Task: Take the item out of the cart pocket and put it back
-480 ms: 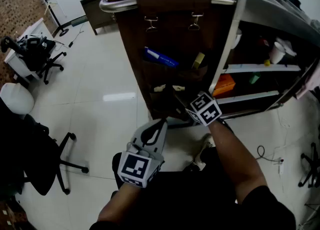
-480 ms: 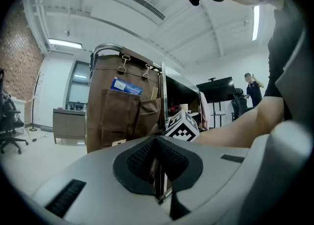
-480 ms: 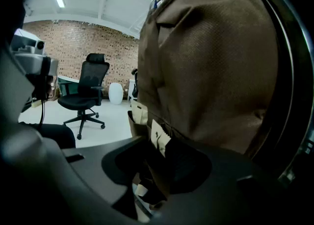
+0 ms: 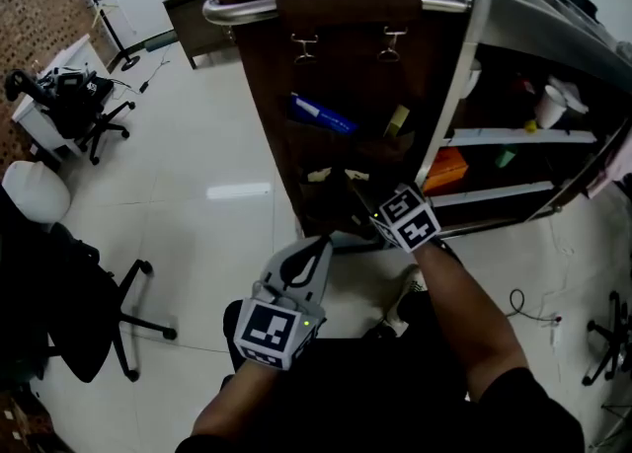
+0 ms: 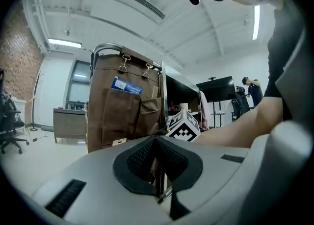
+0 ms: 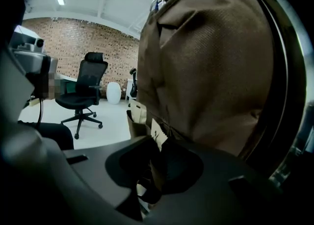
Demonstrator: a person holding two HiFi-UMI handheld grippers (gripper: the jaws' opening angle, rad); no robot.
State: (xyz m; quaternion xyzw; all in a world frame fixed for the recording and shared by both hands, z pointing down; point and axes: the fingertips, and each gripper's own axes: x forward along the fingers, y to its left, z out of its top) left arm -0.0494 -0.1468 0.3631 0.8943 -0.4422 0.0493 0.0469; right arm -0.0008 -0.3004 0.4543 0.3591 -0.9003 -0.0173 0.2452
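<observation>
Grippers first: our left gripper (image 4: pixel 318 246) hangs just short of the cart (image 4: pixel 464 66), clenched on nothing. Our right gripper (image 4: pixel 357 189) is low against the cart's brown pocket panel (image 6: pixel 206 72), its jaws pinched on a white packet (image 6: pixel 157 136) standing in the mouth of a lower pocket. Higher on the cart's panel, a blue packet (image 4: pixel 321 113) and a yellow item (image 4: pixel 395 120) poke from the upper pockets. Left of the cart, well apart, stands a black office chair (image 4: pixel 99 125).

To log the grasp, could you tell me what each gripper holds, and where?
The right gripper seems to pinch a white card below its top edge; left gripper holds nothing.
</observation>
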